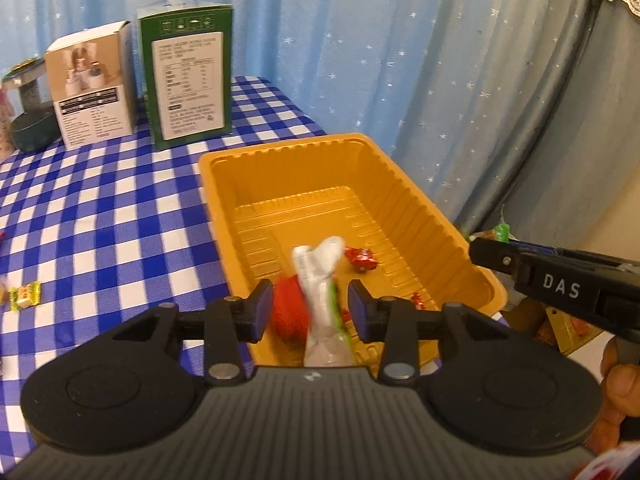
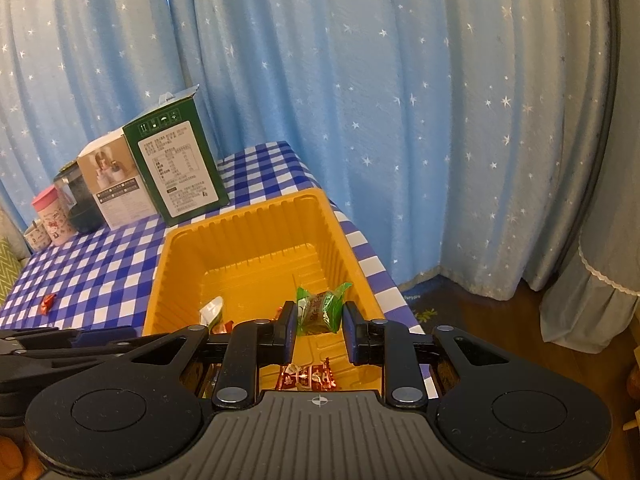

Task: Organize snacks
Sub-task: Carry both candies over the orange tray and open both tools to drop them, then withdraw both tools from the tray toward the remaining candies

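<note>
A yellow plastic tray (image 1: 420, 216) stands on the blue checked tablecloth (image 1: 100, 208). My left gripper (image 1: 310, 308) hangs over its near end. A blurred white and green packet (image 1: 320, 280) sits between the jaws with a gap at each pad. Under it lie a red packet (image 1: 286, 312) and small red candies (image 1: 362, 258). My right gripper (image 2: 319, 322) is over the same tray (image 2: 256, 224), shut on a green wrapped snack (image 2: 320, 312). More red candies (image 2: 308, 376) lie below it. From the left wrist view the right gripper (image 1: 480, 248) comes in from the right.
A green box (image 1: 188, 80), a white box (image 1: 94, 84) and a dark jar (image 1: 30, 112) stand at the back of the table. A yellow candy (image 1: 26, 296) and a red candy (image 2: 47, 303) lie on the cloth. Starred blue curtains (image 2: 360, 80) hang behind; the table edge runs just right of the tray.
</note>
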A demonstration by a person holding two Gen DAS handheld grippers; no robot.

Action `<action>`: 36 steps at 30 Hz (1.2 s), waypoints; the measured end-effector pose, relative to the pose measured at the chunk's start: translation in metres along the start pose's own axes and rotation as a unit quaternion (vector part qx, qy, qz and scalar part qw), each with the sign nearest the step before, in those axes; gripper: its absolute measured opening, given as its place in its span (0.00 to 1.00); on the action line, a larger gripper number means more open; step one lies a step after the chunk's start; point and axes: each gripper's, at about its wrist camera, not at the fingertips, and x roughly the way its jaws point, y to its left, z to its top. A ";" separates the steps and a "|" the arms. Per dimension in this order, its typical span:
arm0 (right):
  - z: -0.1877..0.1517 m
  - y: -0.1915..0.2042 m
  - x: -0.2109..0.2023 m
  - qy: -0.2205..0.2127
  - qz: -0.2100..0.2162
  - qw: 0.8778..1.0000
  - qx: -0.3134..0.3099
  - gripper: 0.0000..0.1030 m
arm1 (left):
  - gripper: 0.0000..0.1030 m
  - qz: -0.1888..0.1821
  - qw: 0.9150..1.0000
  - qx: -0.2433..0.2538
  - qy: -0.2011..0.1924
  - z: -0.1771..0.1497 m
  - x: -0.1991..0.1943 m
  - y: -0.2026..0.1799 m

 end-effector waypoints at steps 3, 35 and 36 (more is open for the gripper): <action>0.000 0.002 0.000 0.002 0.002 1.000 0.001 0.24 | 0.38 0.011 1.000 -0.004 0.001 -0.003 -0.005 0.007; -0.016 0.002 -0.035 0.022 0.022 0.998 0.053 0.64 | 0.61 0.055 0.998 -0.032 -0.003 -0.043 -0.065 0.038; -0.018 0.004 -0.039 0.025 0.020 0.998 0.051 0.64 | 0.63 0.055 0.998 -0.032 -0.004 -0.045 -0.070 0.038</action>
